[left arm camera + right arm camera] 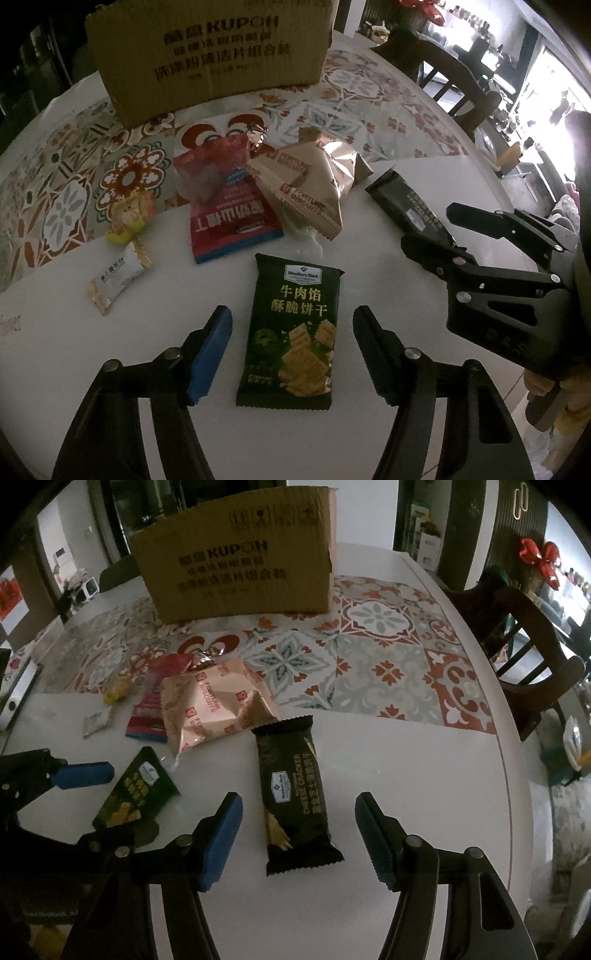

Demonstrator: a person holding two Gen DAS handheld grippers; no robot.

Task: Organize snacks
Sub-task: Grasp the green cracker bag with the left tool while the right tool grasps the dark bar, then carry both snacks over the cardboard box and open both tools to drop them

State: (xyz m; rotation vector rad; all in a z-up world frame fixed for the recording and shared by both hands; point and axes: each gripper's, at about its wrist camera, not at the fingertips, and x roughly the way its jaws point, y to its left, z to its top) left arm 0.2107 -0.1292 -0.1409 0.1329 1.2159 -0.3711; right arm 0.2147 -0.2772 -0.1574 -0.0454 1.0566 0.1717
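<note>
A dark green beef cracker packet (291, 332) lies flat on the white table, between the blue pads of my left gripper (291, 312); the pads stand apart from its sides. A black cheese cracker packet (295, 794) lies lengthwise between the fingers of my right gripper (298, 797), and neither pad touches it. In the left wrist view the right gripper (426, 225) straddles the near end of the black packet (402, 206). The right wrist view shows the left gripper (133, 799) around the green packet (136, 794). Both grippers are open.
A brown cardboard box (207, 55) stands at the back on a patterned mat (369, 96). Before it lie a red packet (229, 218), tan fortune biscuit packs (303, 192), a yellow sweet (129, 218) and a small white packet (114, 280). A wooden chair (528, 657) stands right of the table edge.
</note>
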